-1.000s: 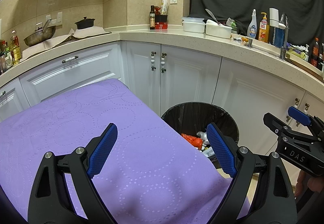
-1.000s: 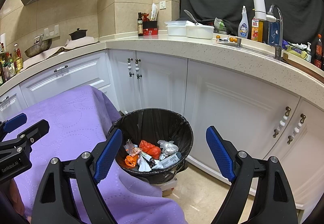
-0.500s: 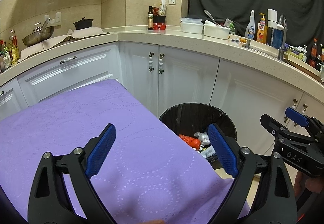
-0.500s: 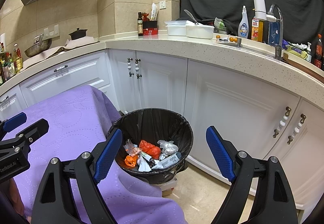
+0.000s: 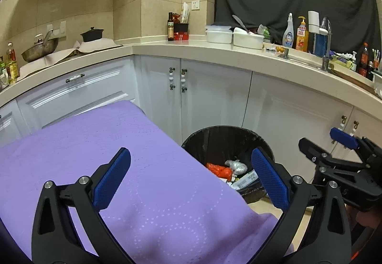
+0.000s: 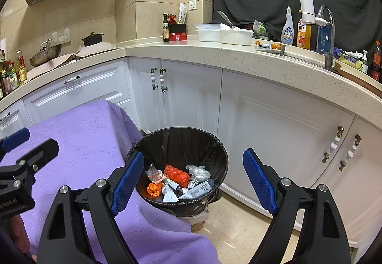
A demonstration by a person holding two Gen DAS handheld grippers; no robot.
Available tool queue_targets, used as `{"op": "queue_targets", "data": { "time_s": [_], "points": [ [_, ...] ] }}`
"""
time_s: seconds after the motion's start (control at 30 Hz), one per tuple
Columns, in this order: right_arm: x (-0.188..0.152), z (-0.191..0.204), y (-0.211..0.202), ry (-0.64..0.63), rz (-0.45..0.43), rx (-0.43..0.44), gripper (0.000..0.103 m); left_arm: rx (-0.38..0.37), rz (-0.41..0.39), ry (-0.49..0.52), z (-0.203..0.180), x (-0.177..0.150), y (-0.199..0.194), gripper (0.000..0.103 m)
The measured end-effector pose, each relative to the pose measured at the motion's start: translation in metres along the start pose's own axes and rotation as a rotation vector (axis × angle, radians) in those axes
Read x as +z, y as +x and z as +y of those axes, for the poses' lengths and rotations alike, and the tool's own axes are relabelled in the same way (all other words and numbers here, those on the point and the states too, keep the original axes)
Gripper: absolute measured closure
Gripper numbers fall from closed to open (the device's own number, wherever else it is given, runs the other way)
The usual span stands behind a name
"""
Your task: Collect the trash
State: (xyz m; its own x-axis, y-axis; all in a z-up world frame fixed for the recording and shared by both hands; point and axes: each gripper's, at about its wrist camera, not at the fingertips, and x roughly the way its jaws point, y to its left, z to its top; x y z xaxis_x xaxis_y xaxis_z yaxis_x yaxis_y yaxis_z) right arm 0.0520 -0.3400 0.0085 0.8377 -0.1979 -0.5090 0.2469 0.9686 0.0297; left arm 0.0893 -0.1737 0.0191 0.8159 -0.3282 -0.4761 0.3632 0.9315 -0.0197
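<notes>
Both pairs of blue-padded fingers are standing wide apart and gripping nothing: the left gripper (image 5: 191,176) is hovering over the purple-clothed surface (image 5: 83,144), and the right gripper (image 6: 193,180) is hanging just above the black-lined trash bin (image 6: 222,156), which is sitting on the floor against the corner of that surface, in front of the white cabinets (image 6: 274,125). Collected trash is lying at the bottom of the bin: an orange crumpled bag (image 6: 177,174), a clear crumpled bag (image 6: 198,172), a small orange wrapper (image 6: 154,188) and a white labelled tube (image 6: 199,188). The tube is lying nearly flat, its long axis running from the bin's middle toward the wall on the cabinet side, with its dark capped end pointing that way. No loose trash is showing on the cloth beside the bin, so the job looks close to finished. The main risk, as I judge it, is the draped cloth edge, which is touching the bin's rim; a finger catching it could drag the cloth or tip the light bin and spill the contents.
</notes>
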Motion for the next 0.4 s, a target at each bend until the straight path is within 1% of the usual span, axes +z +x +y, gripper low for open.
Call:
{"op": "queue_targets", "data": {
  "time_s": [0.03, 0.1, 0.27, 0.4],
  "points": [
    [0.0, 0.0, 0.0, 0.0, 0.0, -0.001, 0.021, -0.022, 0.002, -0.016, 0.002, 0.001, 0.001, 0.004],
    [0.0, 0.0, 0.0, 0.0, 0.0, -0.001, 0.021, -0.043, 0.003, -0.032, 0.004, 0.003, 0.002, 0.004],
    [0.0, 0.001, 0.0, -0.001, 0.001, 0.002, 0.021, -0.01, 0.002, -0.048, 0.008, 0.003, 0.004, 0.004],
    [-0.001, 0.007, 0.006, -0.008, 0.007, 0.018, 0.021, 0.027, 0.016, -0.04, 0.013, 0.002, 0.007, 0.004]
  ]
}}
